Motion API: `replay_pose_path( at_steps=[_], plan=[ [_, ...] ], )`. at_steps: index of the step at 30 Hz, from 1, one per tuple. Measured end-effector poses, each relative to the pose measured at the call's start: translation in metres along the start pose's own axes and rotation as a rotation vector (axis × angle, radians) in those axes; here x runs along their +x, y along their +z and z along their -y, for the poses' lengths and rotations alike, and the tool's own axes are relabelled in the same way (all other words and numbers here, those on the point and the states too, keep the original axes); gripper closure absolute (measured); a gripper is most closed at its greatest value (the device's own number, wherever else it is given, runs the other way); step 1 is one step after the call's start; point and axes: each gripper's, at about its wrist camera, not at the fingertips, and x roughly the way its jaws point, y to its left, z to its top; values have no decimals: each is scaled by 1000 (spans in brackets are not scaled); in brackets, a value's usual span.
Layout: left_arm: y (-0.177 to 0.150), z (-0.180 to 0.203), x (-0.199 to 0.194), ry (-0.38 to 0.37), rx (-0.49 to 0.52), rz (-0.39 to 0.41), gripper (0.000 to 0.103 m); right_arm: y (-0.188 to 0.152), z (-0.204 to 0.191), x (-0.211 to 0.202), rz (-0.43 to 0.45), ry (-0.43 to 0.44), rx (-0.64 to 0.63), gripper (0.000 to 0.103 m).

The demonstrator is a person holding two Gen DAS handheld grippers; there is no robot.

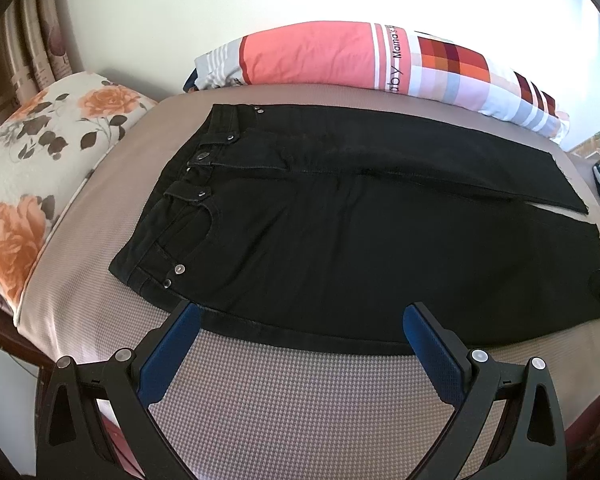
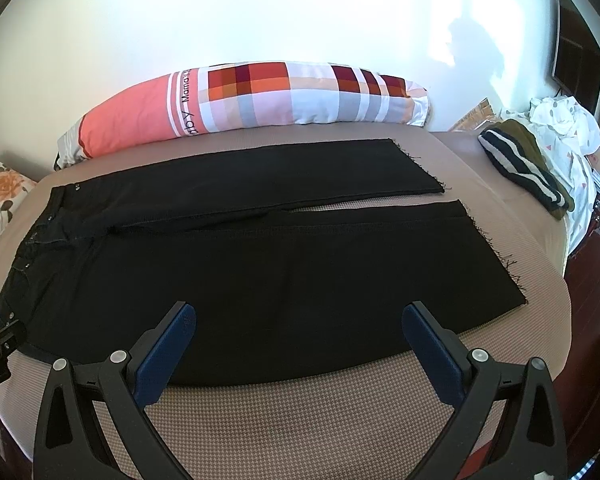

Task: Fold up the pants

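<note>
The black pants (image 1: 340, 220) lay spread flat on the bed (image 1: 284, 404), filling the middle of both views, waistband toward the left of the frame and the two frayed leg ends toward the right. The legs lay side by side, with a narrow strip of bed cover showing between them near the hems.

The left tongs (image 1: 300, 332) were spread wide and held nothing, their blue pads poised at the near edge of the pants by the hip, at the lower centre of the left view. The right tongs (image 2: 300, 332) were likewise spread and empty, at the near edge of the lower leg further toward the hems. No fold seemed to have been started.

Several things could have gone wrong from there. The denim looked thick and lay flat on a soft bed, so a shallow pinch might have caught only the top layer, or the bed cover along with it. If one pair of tongs lifted earlier or higher than the other, the near leg could have landed crooked on the far one, its hems out of line. The striped pillow (image 2: 260, 100) along the top of the frame sat close behind the far leg, and an overshooting fold might have pushed the cloth against it.
</note>
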Motion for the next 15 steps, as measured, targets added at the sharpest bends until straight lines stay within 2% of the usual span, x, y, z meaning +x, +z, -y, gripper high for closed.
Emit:
replay_pose_path(
  at_steps=[8,15],
  plan=[
    [3,1,2,2,7,-2,2,1,-1,1,4,8,5,0],
    [14,-6,11,-9,6,-8,2,0,3,7,7,59,43,0]
  ],
)
